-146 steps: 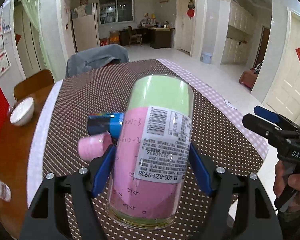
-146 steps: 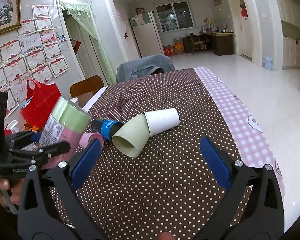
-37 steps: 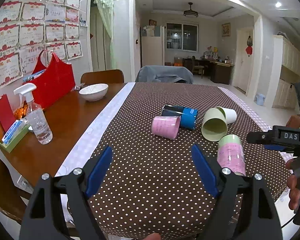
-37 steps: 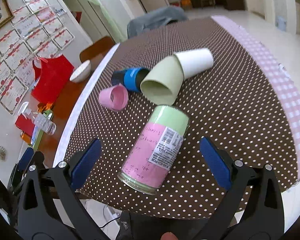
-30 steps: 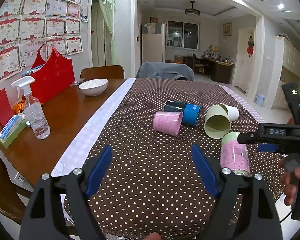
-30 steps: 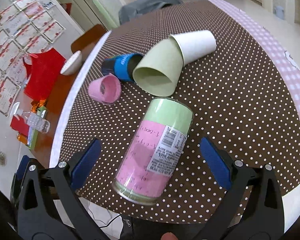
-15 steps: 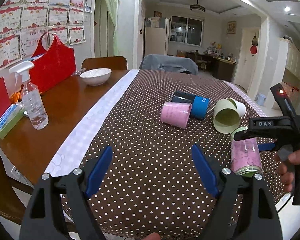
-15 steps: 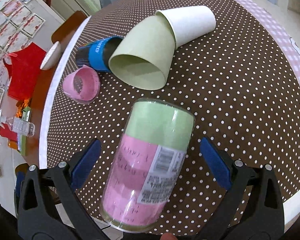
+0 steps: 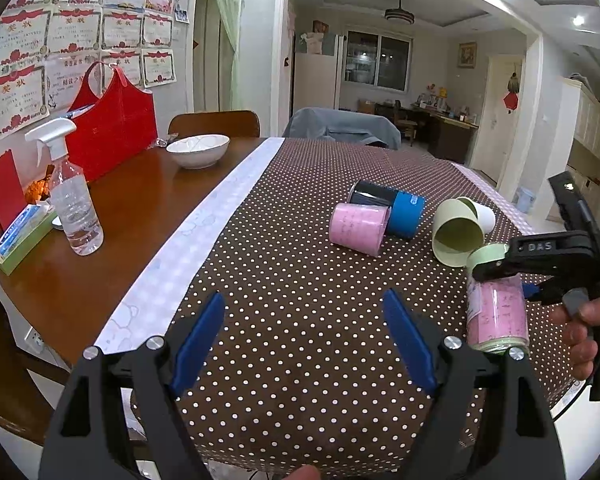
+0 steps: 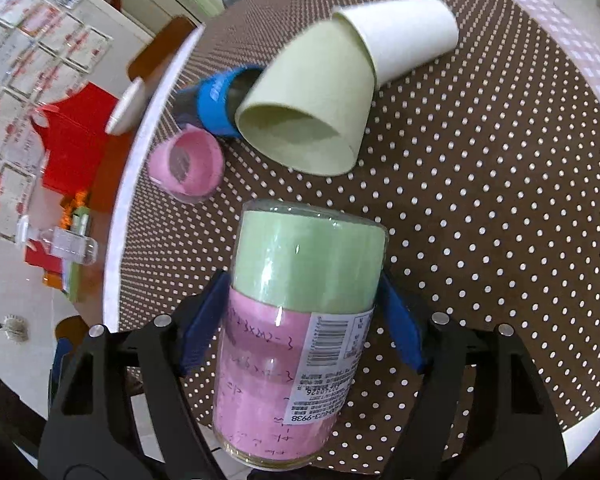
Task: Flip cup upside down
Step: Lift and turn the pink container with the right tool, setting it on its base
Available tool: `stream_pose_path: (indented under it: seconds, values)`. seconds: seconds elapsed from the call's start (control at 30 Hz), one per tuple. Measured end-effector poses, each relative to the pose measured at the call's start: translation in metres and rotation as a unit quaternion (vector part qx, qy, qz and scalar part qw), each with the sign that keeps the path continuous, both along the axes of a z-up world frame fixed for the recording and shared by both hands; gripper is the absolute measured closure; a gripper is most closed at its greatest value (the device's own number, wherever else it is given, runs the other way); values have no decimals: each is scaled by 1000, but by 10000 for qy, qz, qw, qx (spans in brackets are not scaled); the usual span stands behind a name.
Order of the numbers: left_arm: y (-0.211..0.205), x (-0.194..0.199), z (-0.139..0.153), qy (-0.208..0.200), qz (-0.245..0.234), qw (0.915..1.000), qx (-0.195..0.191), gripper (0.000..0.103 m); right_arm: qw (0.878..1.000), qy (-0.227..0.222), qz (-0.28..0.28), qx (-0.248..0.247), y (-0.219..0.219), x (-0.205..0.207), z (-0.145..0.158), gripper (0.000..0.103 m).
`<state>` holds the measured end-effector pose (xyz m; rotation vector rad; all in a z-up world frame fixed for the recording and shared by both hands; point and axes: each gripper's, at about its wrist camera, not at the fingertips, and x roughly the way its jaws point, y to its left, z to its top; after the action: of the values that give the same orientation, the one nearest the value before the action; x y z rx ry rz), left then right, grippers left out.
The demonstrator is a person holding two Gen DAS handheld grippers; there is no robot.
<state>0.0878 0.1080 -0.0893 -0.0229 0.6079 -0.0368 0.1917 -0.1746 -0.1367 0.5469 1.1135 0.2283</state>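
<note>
A tall clear cup with a pink and green sleeve and a barcode label (image 10: 300,320) stands on the brown dotted tablecloth (image 10: 480,200) near the front right edge. It also shows in the left wrist view (image 9: 496,312). My right gripper (image 10: 302,320) has its blue pads against both sides of this cup and looks shut on it; it shows in the left wrist view (image 9: 500,276). My left gripper (image 9: 304,344) is open and empty, low over the cloth to the left of the cup.
A pink cup (image 9: 358,229), a black and blue cup (image 9: 388,207), a pale green cup (image 9: 458,234) and a white cup (image 10: 400,40) lie on their sides mid-table. A bowl (image 9: 198,150), a spray bottle (image 9: 74,204) and a red bag (image 9: 112,124) stand on the bare wood at left.
My right gripper has come down over the tall cup and closed its pads onto its sides. My left gripper has stayed open and barely moved.
</note>
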Motion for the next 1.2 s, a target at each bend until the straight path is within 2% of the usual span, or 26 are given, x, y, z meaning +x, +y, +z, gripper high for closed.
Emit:
stream_pose_path:
  seconds: [0.27,0.47,0.67,0.77,0.97,1.2]
  values:
    - [-15,-4,8,2,-54,9999,113,23,9961,-861,-115,159,-16,-26,26,32]
    - [-24,-8,14,-28,-31,9998,208,23,9875,-1569,-151,-87,-22,-40,52,33]
    - [-27,-12,19,-54,36,9997,227,23,9677,-2352,-61,-905,-8,-52,81,33]
    - [-27,-13,19,-55,67,9997,221,23,9533,-2652,52,-1443,2,-57,89,33]
    - [-26,-15,18,-34,114,9998,152,23,9374,-2834,341,-1997,16,-61,87,33]
    - [-22,-15,15,1,137,9999,83,23,9301,-2738,607,-2372,33,-56,73,32]
